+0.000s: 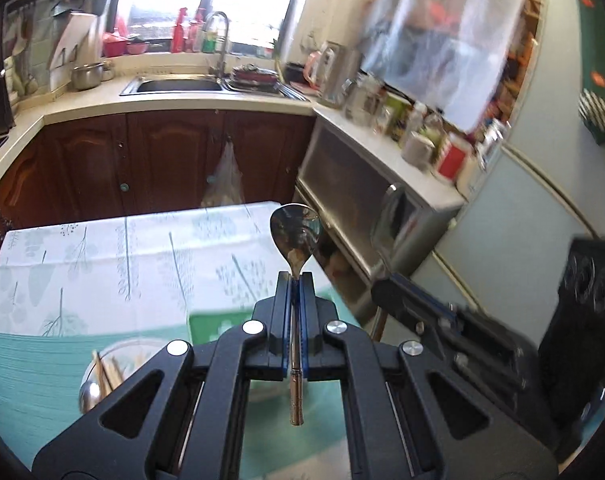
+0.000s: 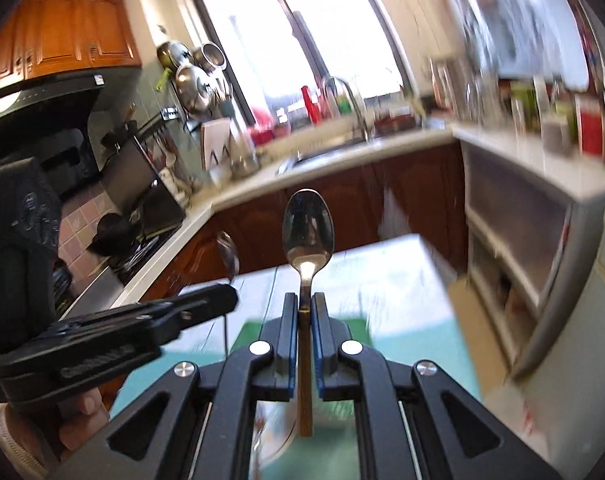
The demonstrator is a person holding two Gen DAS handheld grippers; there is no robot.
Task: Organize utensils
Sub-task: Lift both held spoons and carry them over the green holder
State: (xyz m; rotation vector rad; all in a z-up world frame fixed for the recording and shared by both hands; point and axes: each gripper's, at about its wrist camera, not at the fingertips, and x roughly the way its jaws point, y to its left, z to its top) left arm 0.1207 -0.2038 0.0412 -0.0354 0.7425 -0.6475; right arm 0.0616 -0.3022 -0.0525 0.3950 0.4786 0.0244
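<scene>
Between each pair of tongs (image 1: pixel 295 280) (image 2: pixel 306 300) — clamped tight — a spoon (image 1: pixel 295 232) (image 2: pixel 307 232) juts forward

Two spoons showing: one spoon (image 1: pixel 295 236) in left view, second spoon (image 2: pixel 308 232) in right view. Two grippers (image 1: pixel 295 280) (image 2: pixel 305 300) showing. One glass bowl (image 1: pixel 102 376) sitting on one table (image 1: pixel 102 264). One sink (image 1: pixel 178 85) showing; chopstick count unclear.

Daylight floods in through a blown-out window (image 1: pixel 210 0). Fisheye bending curves and darkens the edges. Motion blur smears the right-hand shelves (image 2: pixel 542 112).
</scene>
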